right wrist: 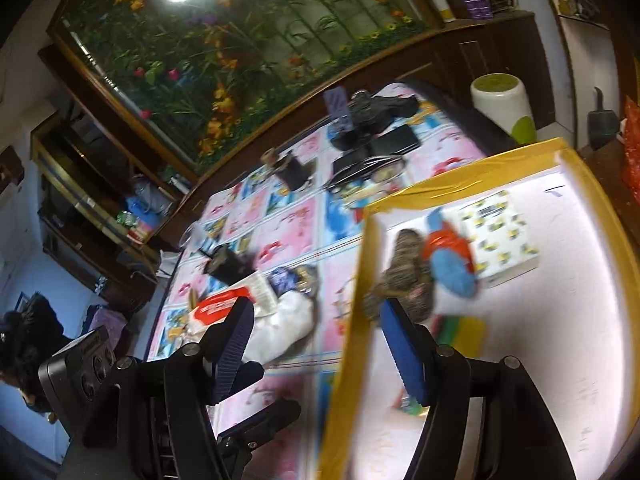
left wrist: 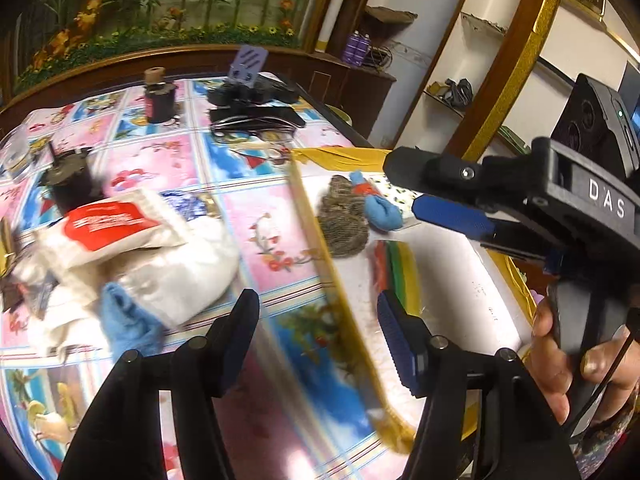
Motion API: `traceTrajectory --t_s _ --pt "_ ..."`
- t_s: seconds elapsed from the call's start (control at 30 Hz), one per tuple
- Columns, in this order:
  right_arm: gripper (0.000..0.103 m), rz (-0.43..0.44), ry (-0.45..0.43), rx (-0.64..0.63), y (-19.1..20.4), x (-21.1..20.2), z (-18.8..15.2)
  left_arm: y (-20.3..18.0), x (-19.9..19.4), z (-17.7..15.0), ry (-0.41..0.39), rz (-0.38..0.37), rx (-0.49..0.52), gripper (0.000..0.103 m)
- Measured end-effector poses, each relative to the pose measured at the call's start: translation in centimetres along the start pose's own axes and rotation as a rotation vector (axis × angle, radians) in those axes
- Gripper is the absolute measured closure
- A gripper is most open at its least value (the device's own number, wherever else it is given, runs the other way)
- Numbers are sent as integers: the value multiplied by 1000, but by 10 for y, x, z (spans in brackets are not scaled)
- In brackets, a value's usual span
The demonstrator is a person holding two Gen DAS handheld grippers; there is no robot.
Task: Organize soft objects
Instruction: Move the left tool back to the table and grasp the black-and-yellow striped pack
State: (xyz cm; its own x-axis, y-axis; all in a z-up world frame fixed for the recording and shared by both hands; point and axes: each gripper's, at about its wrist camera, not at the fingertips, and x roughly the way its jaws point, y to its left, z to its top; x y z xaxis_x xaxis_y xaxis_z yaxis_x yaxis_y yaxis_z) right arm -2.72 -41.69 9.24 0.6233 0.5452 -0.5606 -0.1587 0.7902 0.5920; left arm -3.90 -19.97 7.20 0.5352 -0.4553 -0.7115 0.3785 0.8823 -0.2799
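Observation:
A white box with a yellow taped rim [left wrist: 320, 240] [right wrist: 360, 280] stands on the table. Inside lie a brown speckled cloth [left wrist: 346, 216] [right wrist: 404, 276], a blue sock with red [left wrist: 376, 206] [right wrist: 450, 264], a patterned tissue pack [right wrist: 496, 232] and a rainbow-striped cloth [left wrist: 400, 272] [right wrist: 464, 332]. Left of the box is a pile: a white cloth [left wrist: 176, 272] [right wrist: 288, 320], a red-and-white packet [left wrist: 108, 224] [right wrist: 218, 306] and a blue cloth [left wrist: 128, 320]. My left gripper [left wrist: 320, 328] is open and empty above the box rim. My right gripper [right wrist: 316, 328] [left wrist: 432, 192] is open and empty over the box.
The table has a colourful patterned cover [left wrist: 256, 224]. Dark jars [left wrist: 160, 100] [left wrist: 72, 184], spectacles [left wrist: 256, 128], black devices [left wrist: 248, 96] and a purple card [left wrist: 248, 66] lie at the far side. A white-and-green canister [right wrist: 504, 108] stands beyond the box.

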Motion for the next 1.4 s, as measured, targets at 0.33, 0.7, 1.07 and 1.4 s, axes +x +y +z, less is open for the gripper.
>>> traceTrajectory --t_s 0.33,0.7,1.07,1.4 --pt "31 74 28 -24 57 45 -32 76 -59 -27 -72 41 -111 42" --pt "30 69 -66 -120 84 98 -71 206 -111 -32 -154 265 -384 34" --pt "28 113 -65 -136 75 101 -77 297 -56 19 -35 366 -622 30" --pt "28 113 -61 -140 74 102 -78 301 -34 14 2 432 -562 58"
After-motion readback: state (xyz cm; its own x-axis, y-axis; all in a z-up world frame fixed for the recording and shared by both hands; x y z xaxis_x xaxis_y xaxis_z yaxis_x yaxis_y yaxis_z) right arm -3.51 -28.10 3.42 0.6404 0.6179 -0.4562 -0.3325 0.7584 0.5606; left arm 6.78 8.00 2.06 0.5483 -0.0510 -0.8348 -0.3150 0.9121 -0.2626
